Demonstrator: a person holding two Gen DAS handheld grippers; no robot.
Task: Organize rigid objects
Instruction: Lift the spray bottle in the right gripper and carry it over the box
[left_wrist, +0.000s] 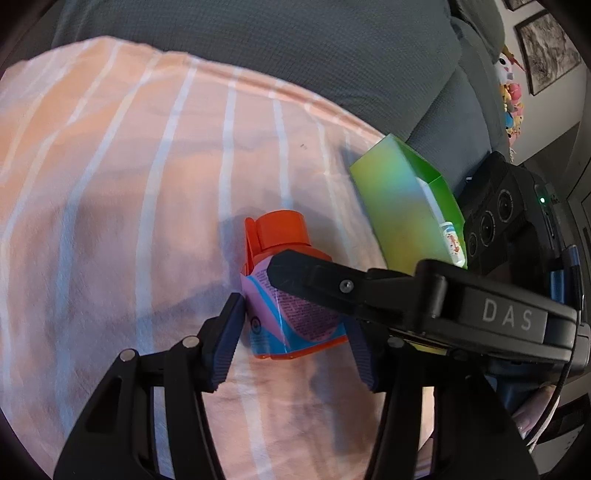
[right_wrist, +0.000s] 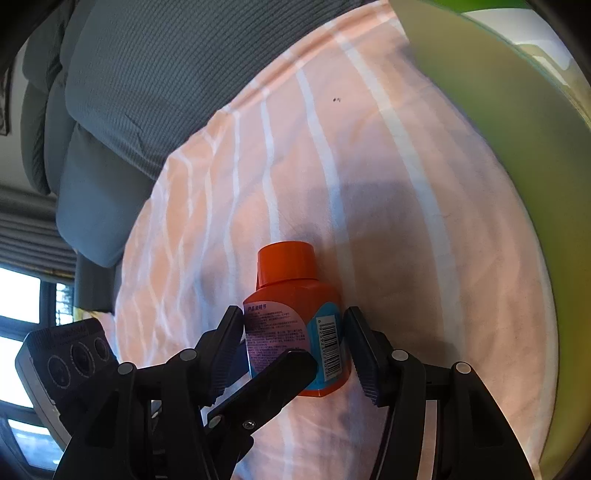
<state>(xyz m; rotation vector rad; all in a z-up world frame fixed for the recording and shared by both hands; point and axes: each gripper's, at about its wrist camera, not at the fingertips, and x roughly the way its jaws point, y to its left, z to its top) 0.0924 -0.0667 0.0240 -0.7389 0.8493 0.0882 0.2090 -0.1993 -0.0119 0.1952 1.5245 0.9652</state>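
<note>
An orange bottle (left_wrist: 284, 295) with an orange cap and a blue-and-purple label lies on a peach striped cloth (left_wrist: 129, 184). It also shows in the right wrist view (right_wrist: 295, 325). My left gripper (left_wrist: 295, 332) has its jaws on both sides of the bottle's lower body. My right gripper (right_wrist: 293, 343) also closes on the bottle's lower body, pads against its sides. Each gripper's finger crosses the other's view. A green box (left_wrist: 402, 206), open at its top, stands to the right of the bottle.
The striped cloth (right_wrist: 369, 166) covers a cushion against a grey sofa back (left_wrist: 258, 44). The green box fills the right edge of the right wrist view (right_wrist: 517, 147). A window is at the far left there.
</note>
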